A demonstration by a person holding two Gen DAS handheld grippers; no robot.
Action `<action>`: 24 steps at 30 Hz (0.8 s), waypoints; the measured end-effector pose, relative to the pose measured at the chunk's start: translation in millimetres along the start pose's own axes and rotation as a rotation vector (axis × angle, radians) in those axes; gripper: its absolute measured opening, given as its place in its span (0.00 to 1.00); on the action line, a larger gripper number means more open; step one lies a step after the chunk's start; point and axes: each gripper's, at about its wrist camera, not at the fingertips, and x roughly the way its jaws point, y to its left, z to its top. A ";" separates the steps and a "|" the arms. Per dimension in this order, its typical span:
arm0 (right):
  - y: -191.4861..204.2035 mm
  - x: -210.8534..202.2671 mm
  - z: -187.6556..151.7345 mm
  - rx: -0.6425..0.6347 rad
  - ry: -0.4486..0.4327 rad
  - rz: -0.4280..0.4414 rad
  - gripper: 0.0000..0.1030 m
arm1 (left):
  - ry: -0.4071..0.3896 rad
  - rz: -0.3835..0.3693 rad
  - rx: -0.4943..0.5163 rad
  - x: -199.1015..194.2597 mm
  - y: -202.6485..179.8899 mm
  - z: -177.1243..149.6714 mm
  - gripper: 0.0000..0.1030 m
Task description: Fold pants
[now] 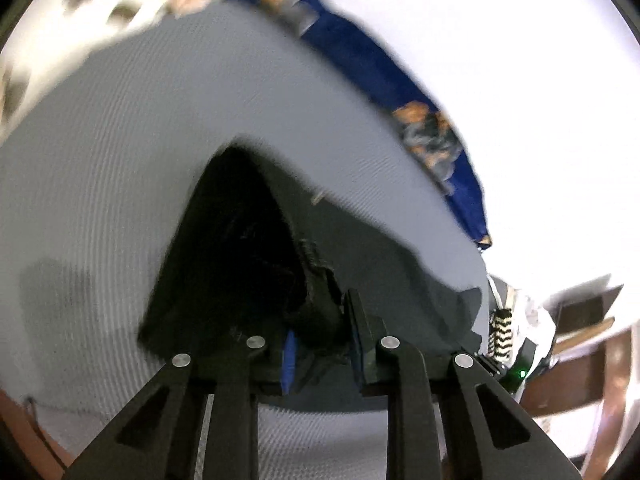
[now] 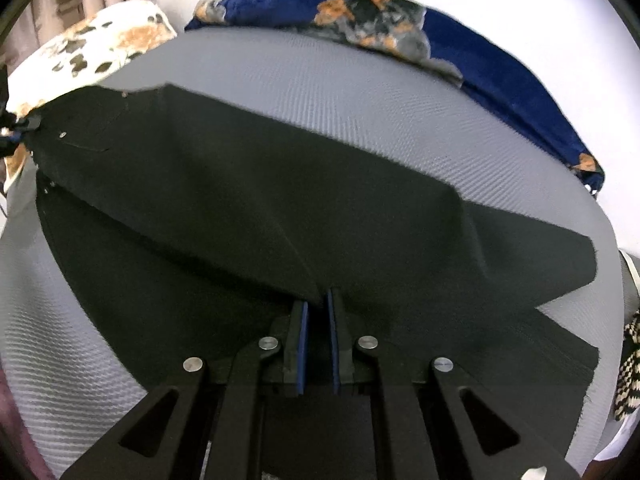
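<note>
Right wrist: both grippers pinching black pants over the bed

Right wrist view, nearest first: right gripper [image 2: 318, 338] is sitting almost closed, blue pads [image 2: 303, 344] nipping a ridge of the pants [image 2: 256, 200] w/ only a thin slit between them. Fabric is fanning out from the tips, one panel draping over another, two leg ends trailing off to the tool's right. Cloth is reading as soft, limp, matte woven stuff, light enough to sag between holds, so it's prob going to droop and slide unless taken at seams or hems, not mid-panel. Beyond the tips, the grey bedsheet [image 2: 360, 92] is showing a fine ribbed weave. Farther out, a navy floral blanket [image 2: 500, 68] and a spotted white pillow [image 2: 100, 44] are lying at the bed's far edge.

Left wrist view: left gripper [image 1: 320, 332] is clamping a thick bunched bit of the pants [image 1: 224, 248], jaws standing wider because of the wad between them. Ahead, the cloth is rising to a dark peak. Frame is blurring somewhat.
</note>
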 end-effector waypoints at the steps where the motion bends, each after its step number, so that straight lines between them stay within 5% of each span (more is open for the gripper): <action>1: 1.3 -5.7 0.6 -0.002 -0.011 -0.004 0.07 | -0.013 -0.003 0.030 -4.5 -7.1 7.2 0.22; 7: 12.5 -35.0 -5.2 0.004 -0.040 0.011 0.07 | 0.044 0.047 0.184 -3.2 -16.3 24.4 0.22; 14: 42.1 -12.5 -40.9 -0.050 0.083 0.073 0.07 | 0.210 0.198 0.203 30.6 39.8 -16.5 0.22; 24: 42.7 -11.0 -47.1 -0.043 0.108 0.101 0.07 | 0.176 0.206 0.246 22.4 38.5 -24.3 0.22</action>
